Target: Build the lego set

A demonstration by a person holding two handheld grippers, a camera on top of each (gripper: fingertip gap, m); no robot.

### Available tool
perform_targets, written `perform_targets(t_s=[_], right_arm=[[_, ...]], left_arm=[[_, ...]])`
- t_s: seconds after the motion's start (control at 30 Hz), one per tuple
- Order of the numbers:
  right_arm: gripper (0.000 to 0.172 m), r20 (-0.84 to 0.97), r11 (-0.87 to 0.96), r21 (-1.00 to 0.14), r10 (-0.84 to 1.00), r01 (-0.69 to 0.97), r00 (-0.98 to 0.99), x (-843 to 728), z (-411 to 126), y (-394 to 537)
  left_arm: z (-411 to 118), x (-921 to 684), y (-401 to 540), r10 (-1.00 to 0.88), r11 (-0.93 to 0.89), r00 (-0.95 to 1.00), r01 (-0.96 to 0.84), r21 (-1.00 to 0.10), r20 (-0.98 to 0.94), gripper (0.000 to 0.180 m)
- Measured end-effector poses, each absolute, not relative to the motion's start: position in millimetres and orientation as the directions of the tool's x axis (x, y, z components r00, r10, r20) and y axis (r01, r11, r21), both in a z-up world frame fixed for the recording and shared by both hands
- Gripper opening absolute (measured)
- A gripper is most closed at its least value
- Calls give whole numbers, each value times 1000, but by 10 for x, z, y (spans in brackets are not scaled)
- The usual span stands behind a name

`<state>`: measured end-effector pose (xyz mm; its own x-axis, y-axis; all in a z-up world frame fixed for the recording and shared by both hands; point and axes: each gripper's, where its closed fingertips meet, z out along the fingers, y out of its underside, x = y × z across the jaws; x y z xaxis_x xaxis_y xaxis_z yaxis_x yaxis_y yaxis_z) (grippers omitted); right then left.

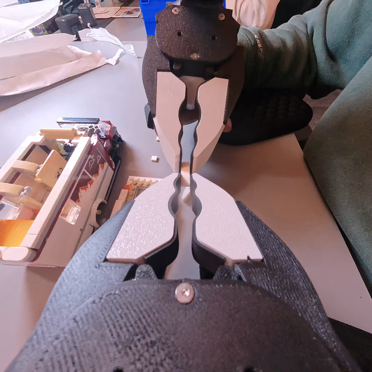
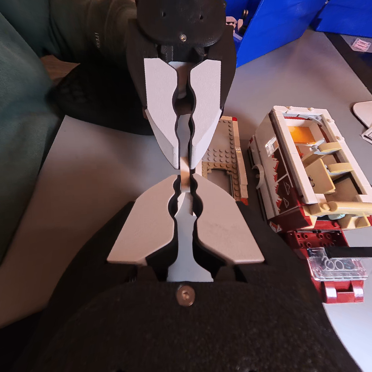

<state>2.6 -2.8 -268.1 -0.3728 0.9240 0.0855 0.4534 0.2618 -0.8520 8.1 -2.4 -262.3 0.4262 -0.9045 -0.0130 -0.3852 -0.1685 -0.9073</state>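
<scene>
My two grippers meet tip to tip above the grey table (image 1: pixel 120 96). My left gripper (image 1: pixel 185 178) is shut on a small white brick piece (image 1: pixel 185 181). In the same view my right gripper (image 1: pixel 186 168) comes in from above and pinches the far end of that piece. In the right wrist view my right gripper (image 2: pixel 185 178) is shut on the same white piece (image 2: pixel 185 177), with the left gripper (image 2: pixel 184 163) opposite it. The pads of both press on the piece's sides.
A roofless dark red and white brick camper van (image 1: pixel 60 181) (image 2: pixel 312 171) stands beside the grippers. A tan and grey studded plate (image 1: pixel 138 187) (image 2: pixel 225 161) lies next to it. A small white tile (image 1: pixel 154 158), white paper bags (image 1: pixel 40 60), a blue bin (image 2: pixel 271 30) and a green sleeve (image 1: pixel 302 50) are around. My two grippers' fingertips are within a few centimetres of each other. The small white tile (image 1: pixel 154 158) sits 9 cm or so from the ends of my right fingers.
</scene>
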Motion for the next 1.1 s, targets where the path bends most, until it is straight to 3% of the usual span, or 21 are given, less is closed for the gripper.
perform_targets(t_s=[1.1], right_arm=[[10, 60, 234, -797, 948, 558, -311, 87, -2877, 225]], left_arm=[[-2770, -7, 140, -884, -172, 461, -466, -868, -72, 8]])
